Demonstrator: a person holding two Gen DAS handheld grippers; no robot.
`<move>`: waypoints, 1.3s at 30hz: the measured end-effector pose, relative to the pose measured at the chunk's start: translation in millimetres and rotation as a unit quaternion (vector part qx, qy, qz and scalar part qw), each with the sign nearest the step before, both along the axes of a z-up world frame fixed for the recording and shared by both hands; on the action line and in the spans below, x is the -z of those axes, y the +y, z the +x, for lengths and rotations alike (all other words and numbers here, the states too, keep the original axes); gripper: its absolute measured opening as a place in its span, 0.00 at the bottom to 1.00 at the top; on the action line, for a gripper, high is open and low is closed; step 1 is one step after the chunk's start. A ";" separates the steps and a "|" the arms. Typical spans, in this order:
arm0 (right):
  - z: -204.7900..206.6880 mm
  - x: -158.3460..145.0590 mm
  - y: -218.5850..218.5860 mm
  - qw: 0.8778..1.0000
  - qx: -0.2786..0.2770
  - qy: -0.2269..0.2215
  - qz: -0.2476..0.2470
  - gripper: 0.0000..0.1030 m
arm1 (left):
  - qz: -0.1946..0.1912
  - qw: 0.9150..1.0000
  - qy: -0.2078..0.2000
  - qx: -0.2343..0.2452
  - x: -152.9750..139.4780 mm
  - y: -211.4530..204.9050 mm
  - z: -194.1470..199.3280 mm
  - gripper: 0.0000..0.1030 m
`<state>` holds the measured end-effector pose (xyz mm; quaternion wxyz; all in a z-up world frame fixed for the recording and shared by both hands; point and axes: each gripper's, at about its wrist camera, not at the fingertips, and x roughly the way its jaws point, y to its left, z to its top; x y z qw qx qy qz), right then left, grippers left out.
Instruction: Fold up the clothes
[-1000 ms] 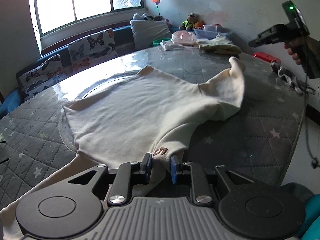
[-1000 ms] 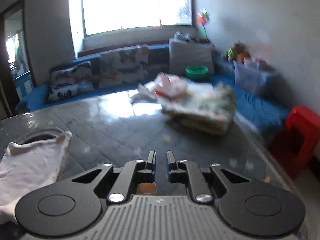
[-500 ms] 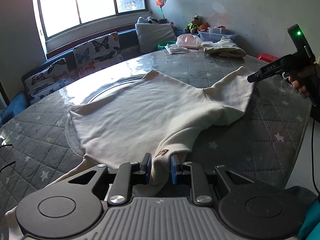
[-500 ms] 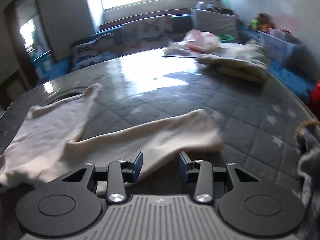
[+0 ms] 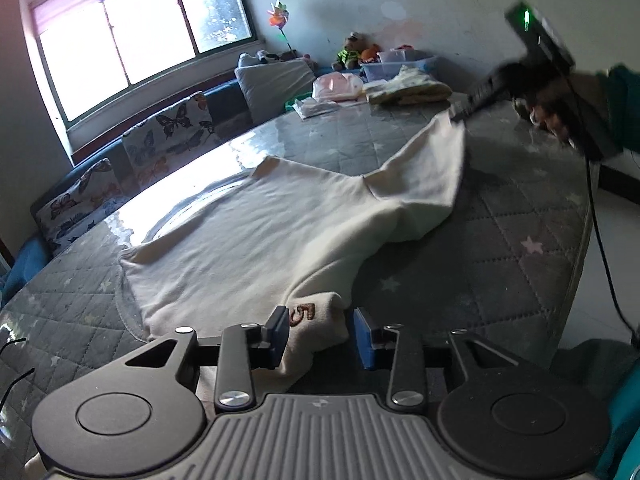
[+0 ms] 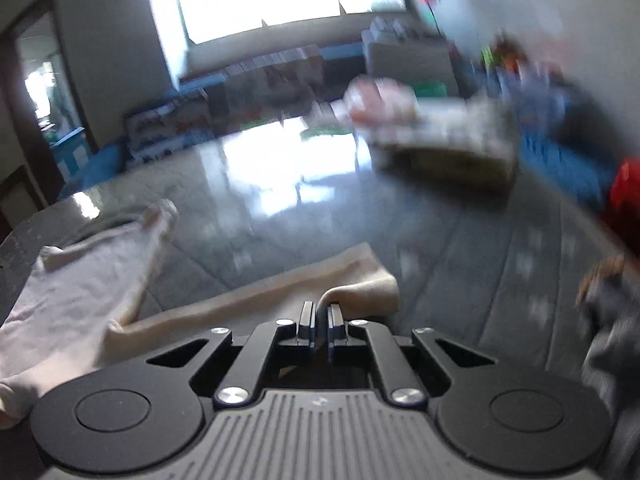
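Observation:
A cream sweatshirt (image 5: 256, 236) lies spread on the grey quilted table (image 5: 512, 248). Its near cuff, with a brown "5" mark (image 5: 303, 314), sits between the fingers of my left gripper (image 5: 322, 334), which is open around it. My right gripper (image 6: 319, 322) is shut on the end of the far sleeve (image 6: 360, 280) and also shows in the left wrist view (image 5: 460, 114), pinching that sleeve's tip (image 5: 448, 128) just above the table. The sweatshirt body (image 6: 80, 280) lies at the left in the right wrist view.
A stack of folded clothes (image 5: 408, 88) and a pink item (image 5: 340, 84) lie at the table's far edge. Cushions (image 5: 176, 128) line a bench under the window. A dark grey garment (image 6: 612, 320) lies at the right, near a red stool (image 6: 624, 188).
My left gripper has opened and let go of the near cuff. My right gripper has come down, closed on the far sleeve's end and lifted it slightly.

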<state>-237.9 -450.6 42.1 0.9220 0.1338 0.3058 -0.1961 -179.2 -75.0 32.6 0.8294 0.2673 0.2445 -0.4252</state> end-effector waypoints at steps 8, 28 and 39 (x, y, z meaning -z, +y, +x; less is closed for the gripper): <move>0.4 -6.9 7.7 0.994 -0.024 0.050 -0.092 0.14 | -0.004 1.000 0.002 -0.007 1.7 1.2 6.2 0.37; 33.3 9.3 222.8 0.853 -0.462 0.043 -0.239 0.23 | -0.032 0.998 0.022 -0.058 -3.0 -13.2 56.3 0.13; 100.3 11.5 145.0 0.917 -0.376 0.100 0.084 0.10 | -0.055 0.998 0.012 -0.030 -9.6 -1.2 41.7 0.32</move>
